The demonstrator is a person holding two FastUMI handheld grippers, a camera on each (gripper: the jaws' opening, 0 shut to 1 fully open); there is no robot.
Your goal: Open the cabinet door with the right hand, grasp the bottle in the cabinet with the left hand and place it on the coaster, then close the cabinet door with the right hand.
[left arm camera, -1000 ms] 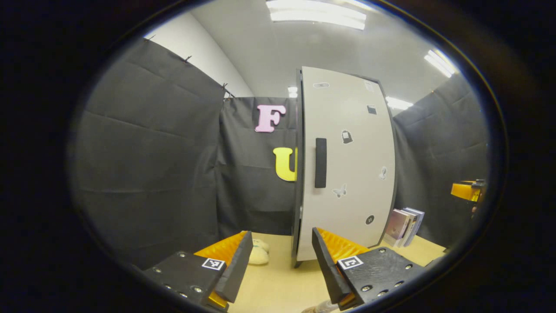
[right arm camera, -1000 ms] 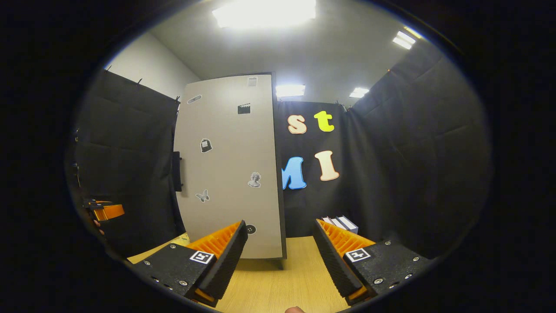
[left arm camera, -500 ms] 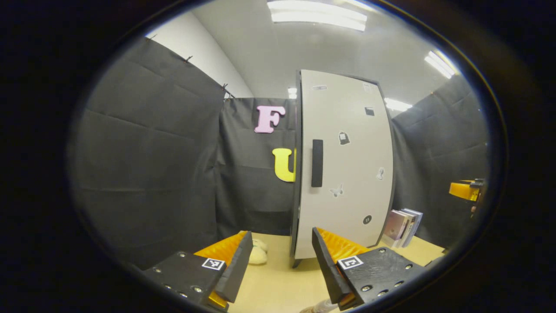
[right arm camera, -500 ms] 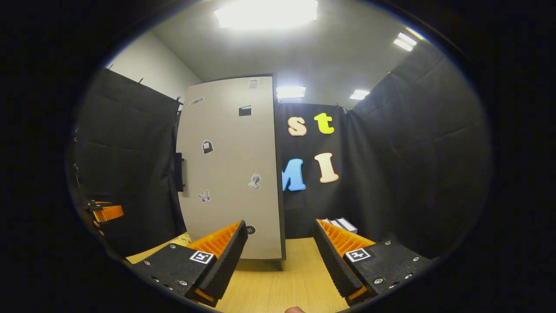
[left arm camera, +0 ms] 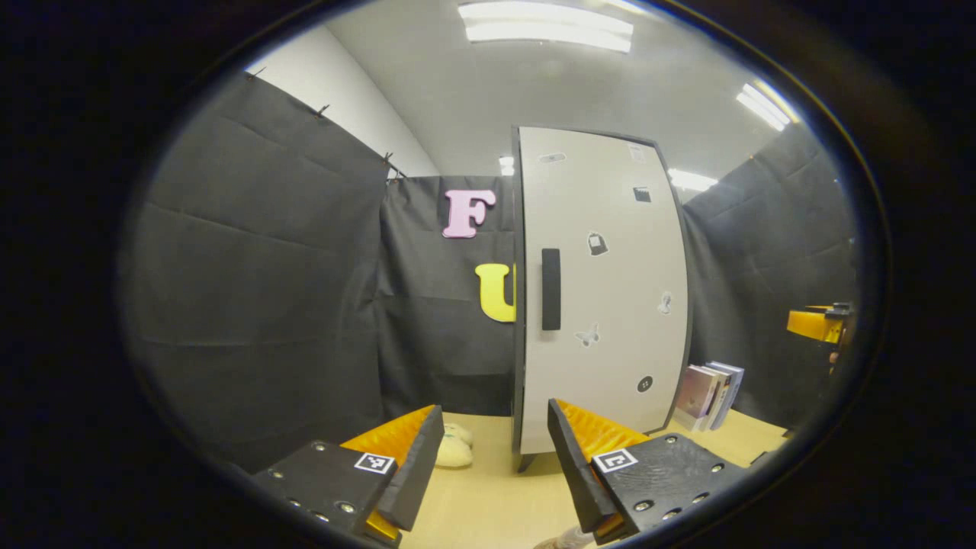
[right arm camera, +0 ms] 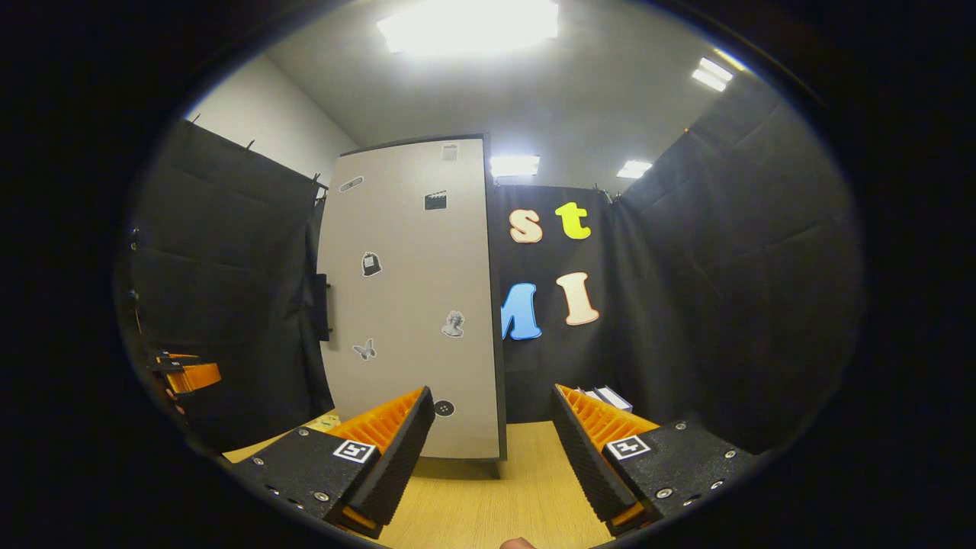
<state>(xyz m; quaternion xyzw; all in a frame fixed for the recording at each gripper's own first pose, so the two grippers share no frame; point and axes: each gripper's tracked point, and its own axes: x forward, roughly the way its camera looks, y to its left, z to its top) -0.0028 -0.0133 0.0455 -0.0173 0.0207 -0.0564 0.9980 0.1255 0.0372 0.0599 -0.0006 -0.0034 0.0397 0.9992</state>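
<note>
Both tongs, left [left arm camera: 496,465] and right [right arm camera: 488,450], gape empty short of the cabinet door [left arm camera: 602,290], shut with its handle [left arm camera: 550,289] untouched, so the bottle presumably sits unseen behind it and every step remains.

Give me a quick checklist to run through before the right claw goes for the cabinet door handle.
1. Cabinet door shut, so opening comes first: ok.
2. Black door handle in plain view, nothing in front of it: ok.
3. Right claw open and empty: ok.
4. Right claw lined up on the handle: not ok, the handle sits far off to the side in the right gripper view.
5. Left claw open, ready for the bottle: ok.
6. Bottle inside and coaster located: cannot tell.
</note>
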